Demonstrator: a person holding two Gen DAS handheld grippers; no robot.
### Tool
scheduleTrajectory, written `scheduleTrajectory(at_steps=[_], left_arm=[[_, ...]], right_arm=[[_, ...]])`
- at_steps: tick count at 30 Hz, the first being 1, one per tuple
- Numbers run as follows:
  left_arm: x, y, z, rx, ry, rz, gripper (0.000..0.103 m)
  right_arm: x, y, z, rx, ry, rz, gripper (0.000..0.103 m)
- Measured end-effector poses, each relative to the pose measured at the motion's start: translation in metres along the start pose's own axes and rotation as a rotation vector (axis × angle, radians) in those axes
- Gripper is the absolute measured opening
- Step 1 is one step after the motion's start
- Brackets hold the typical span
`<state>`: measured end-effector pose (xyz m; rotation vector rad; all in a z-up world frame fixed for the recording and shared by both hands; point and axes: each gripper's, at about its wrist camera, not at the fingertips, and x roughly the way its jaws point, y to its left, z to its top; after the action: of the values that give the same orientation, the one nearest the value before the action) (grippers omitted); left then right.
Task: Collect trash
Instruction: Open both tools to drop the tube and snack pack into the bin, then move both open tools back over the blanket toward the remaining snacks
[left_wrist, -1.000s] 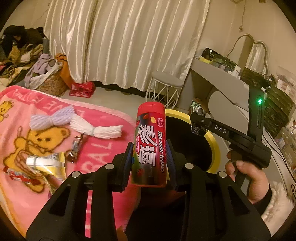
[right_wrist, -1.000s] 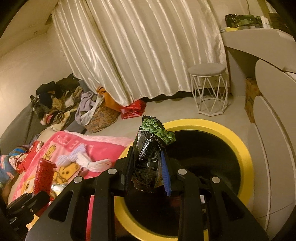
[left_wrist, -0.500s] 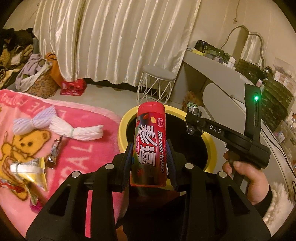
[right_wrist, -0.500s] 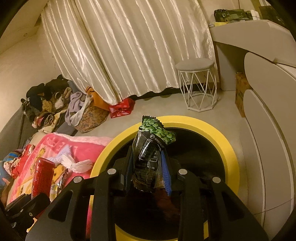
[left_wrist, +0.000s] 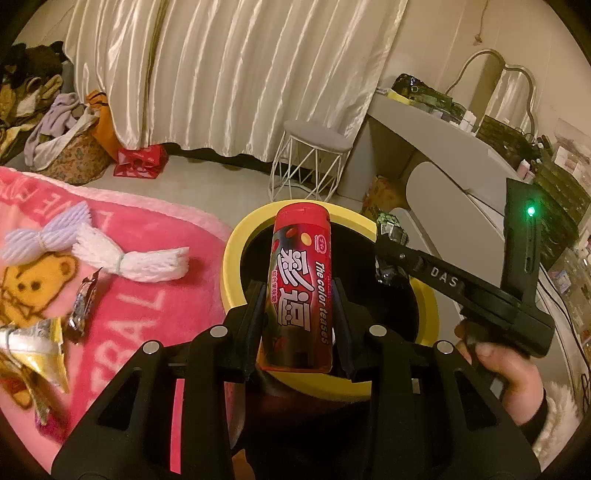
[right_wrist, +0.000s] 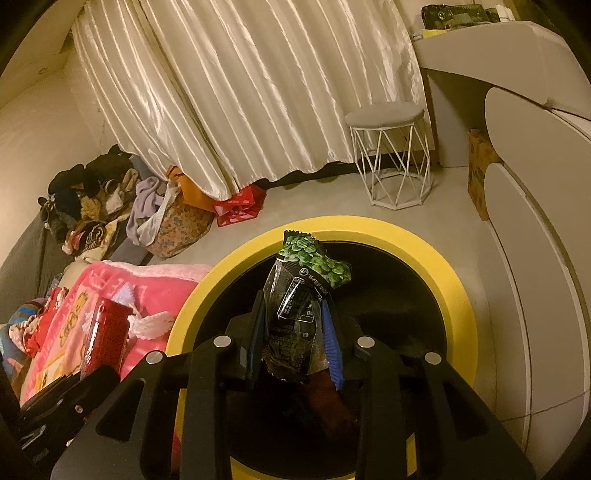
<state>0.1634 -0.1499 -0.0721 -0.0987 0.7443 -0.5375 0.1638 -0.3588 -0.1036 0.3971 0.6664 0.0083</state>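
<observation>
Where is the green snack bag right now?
The green snack bag is pinched upright in the right tool, over the dark mouth of the yellow-rimmed bin. The pink blanket lies to its left.

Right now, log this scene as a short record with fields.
left gripper: shut on red candy tube, upright
right gripper: shut on green snack wrapper
bin: yellow rim, dark inside, below both grippers
blanket: pink, beside the bin
left on blanket: small wrapper, yellow packet
</observation>
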Motion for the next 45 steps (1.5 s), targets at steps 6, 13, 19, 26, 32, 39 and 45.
scheduleTrajectory(at_steps=[6, 13, 19, 26, 32, 39, 45], left_arm=[[0.015, 0.0, 0.002, 0.0, 0.024, -0.001, 0.027], [0.032, 0.0, 0.006, 0.002, 0.051, -0.006, 0.028], [0.029, -0.002, 0.01, -0.031, 0.026, -0.025, 0.055], [0.014, -0.001, 0.011, -0.05, -0.02, -0.013, 0.083], [-0.003, 0.0, 0.011, -0.062, -0.058, 0.02, 0.092], [-0.022, 0.001, 0.003, -0.055, -0.077, 0.057, 0.092], [-0.035, 0.007, -0.002, -0.058, -0.09, 0.086, 0.092]], right_arm=[[0.002, -0.004, 0.0, 0.011, 0.015, -0.003, 0.029], [0.006, -0.014, -0.001, 0.055, 0.041, -0.004, 0.035], [0.005, -0.022, -0.001, 0.12, 0.049, 0.009, 0.059], [-0.001, -0.024, 0.003, 0.132, 0.022, -0.008, 0.064], [-0.005, -0.017, 0.004, 0.098, 0.001, -0.015, 0.069], [-0.011, -0.01, 0.006, 0.067, -0.03, -0.017, 0.076], [-0.017, 0.001, 0.007, 0.03, -0.053, -0.01, 0.077]])
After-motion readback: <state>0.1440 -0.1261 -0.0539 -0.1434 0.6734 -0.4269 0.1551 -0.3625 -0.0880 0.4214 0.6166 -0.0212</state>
